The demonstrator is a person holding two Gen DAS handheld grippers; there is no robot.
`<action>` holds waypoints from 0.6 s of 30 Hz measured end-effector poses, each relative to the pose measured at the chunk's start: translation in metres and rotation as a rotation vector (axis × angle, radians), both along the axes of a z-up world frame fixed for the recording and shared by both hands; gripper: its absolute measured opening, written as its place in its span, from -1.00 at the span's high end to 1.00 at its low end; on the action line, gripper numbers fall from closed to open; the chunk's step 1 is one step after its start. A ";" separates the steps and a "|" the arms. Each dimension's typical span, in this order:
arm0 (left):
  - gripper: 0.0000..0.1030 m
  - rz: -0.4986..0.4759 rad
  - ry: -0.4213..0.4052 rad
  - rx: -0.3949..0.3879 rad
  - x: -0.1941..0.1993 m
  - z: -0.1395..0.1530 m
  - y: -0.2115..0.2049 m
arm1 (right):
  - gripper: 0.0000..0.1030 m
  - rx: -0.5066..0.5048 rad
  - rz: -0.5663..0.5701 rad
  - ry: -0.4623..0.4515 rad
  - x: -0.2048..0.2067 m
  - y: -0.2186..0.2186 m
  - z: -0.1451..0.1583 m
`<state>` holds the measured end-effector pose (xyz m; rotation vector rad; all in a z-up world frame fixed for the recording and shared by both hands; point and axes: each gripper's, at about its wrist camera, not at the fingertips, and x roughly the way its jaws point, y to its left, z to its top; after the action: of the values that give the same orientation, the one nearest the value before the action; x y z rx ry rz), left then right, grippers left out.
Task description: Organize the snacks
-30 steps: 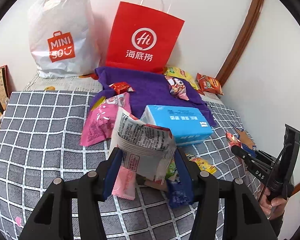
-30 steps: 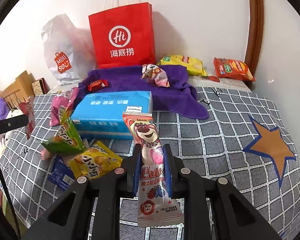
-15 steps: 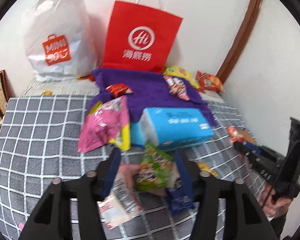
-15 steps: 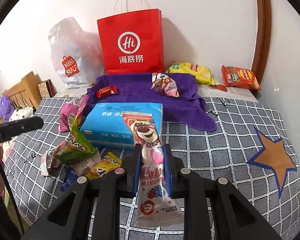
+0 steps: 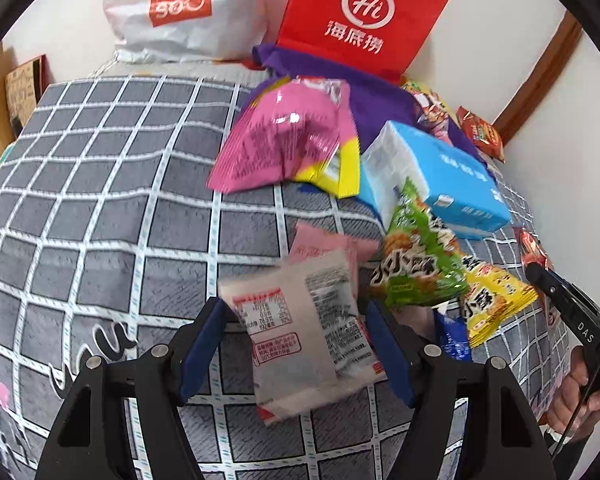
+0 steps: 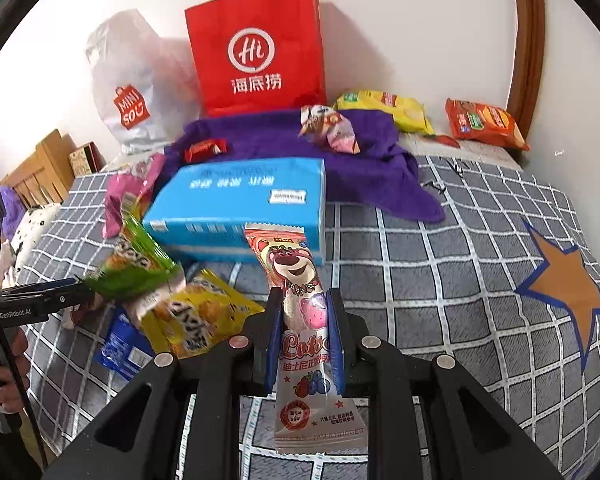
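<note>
My left gripper (image 5: 294, 306) hovers low over the checked bedspread (image 5: 100, 208), and its jaws are opening. A white snack packet (image 5: 296, 348) lies loose and blurred between the blue pads, which do not press on it. Just to its right lie a green packet (image 5: 416, 264) and a yellow packet (image 5: 492, 300). My right gripper (image 6: 304, 294) is shut on a long pink bear-print snack packet (image 6: 292, 260), held above the bedspread in front of a blue tissue box (image 6: 240, 196).
A purple towel (image 6: 380, 168) at the back carries a small red packet (image 6: 204, 150) and a pink one (image 6: 332, 128). Behind it stand a red paper bag (image 6: 256, 48) and a white plastic bag (image 6: 128, 92). Yellow (image 6: 384, 108) and orange (image 6: 484, 124) packets lie by the wall.
My left gripper has opened and sunk toward the bed, and the white packet it held has dropped out of its grip. The right gripper keeps its hold on the bear packet.
</note>
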<state>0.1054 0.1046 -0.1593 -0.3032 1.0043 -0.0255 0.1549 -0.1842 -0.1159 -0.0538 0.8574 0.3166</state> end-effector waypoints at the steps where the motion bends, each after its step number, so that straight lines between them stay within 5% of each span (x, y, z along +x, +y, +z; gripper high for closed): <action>1: -0.37 -0.002 -0.003 0.015 0.000 -0.001 -0.002 | 0.60 -0.003 -0.002 0.003 0.000 0.000 -0.001; 8: -0.06 -0.011 -0.037 -0.010 -0.004 0.000 0.003 | 0.60 -0.016 -0.010 0.012 0.000 -0.002 -0.006; 18: -0.04 -0.030 -0.095 -0.025 -0.011 0.032 0.002 | 0.60 -0.024 -0.005 -0.006 -0.004 -0.004 0.002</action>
<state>0.0941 0.1065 -0.1273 -0.3072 0.9150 -0.0793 0.1510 -0.1884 -0.1137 -0.0746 0.8554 0.3016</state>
